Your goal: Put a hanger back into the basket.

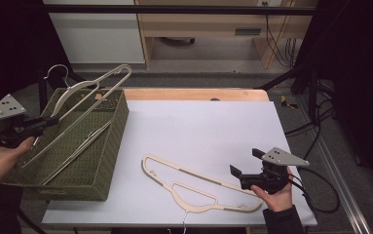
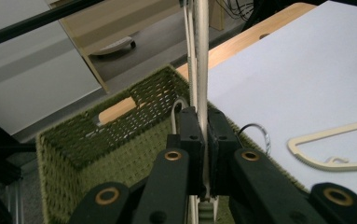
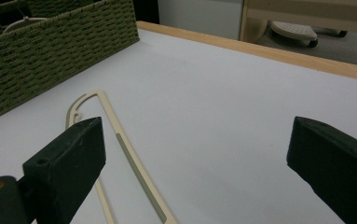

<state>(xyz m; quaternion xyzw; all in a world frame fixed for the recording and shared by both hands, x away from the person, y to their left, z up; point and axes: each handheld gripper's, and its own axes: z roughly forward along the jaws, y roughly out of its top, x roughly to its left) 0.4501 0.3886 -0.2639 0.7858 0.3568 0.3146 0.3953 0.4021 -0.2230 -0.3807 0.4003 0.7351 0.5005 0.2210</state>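
A cream hanger point(image 1: 84, 90) with a metal hook stands tilted above the green woven basket point(image 1: 108, 141) at the table's left. My left gripper point(image 1: 45, 122) is shut on its lower bar, and in the left gripper view the pads point(image 2: 190, 135) pinch the cream bar point(image 2: 202, 56) over the basket point(image 2: 134, 149). A second hanger point(image 1: 79, 146) lies inside the basket. A third cream hanger point(image 1: 194, 187) lies flat on the white table point(image 1: 198, 126). My right gripper point(image 1: 246, 162) hovers at its right end, jaws wide open with nothing between them. In the right gripper view, the right gripper point(image 3: 199, 154) looks over this hanger point(image 3: 134, 163).
The table's wooden back edge point(image 1: 194, 94) runs behind the white surface. Pale cabinets point(image 1: 96, 39) stand on the floor beyond. Cables point(image 1: 315, 131) trail off the right side. The basket wall point(image 3: 50, 51) rises at the far left in the right gripper view.
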